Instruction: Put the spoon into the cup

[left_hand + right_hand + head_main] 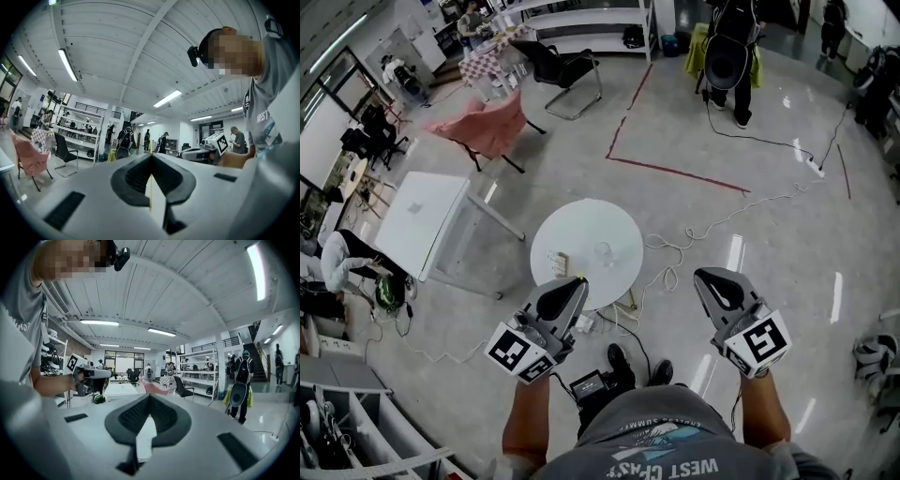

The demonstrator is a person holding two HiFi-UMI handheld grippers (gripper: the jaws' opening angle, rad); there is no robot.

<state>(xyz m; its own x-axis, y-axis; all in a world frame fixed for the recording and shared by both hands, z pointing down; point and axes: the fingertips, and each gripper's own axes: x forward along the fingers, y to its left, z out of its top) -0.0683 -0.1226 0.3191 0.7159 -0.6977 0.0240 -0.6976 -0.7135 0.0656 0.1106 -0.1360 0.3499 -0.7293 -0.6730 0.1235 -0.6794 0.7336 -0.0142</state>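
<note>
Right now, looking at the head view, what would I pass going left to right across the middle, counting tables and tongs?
rectangular white table → round white table → right tongs. The left tongs overlap the round table, so they are left out.

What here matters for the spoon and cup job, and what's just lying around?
For the job: clear cup, small pale item beside it (possibly the spoon), round white table, left gripper and right gripper, both shut and empty.
Lying about: square white table, pink chair, black chair, floor cables.
</note>
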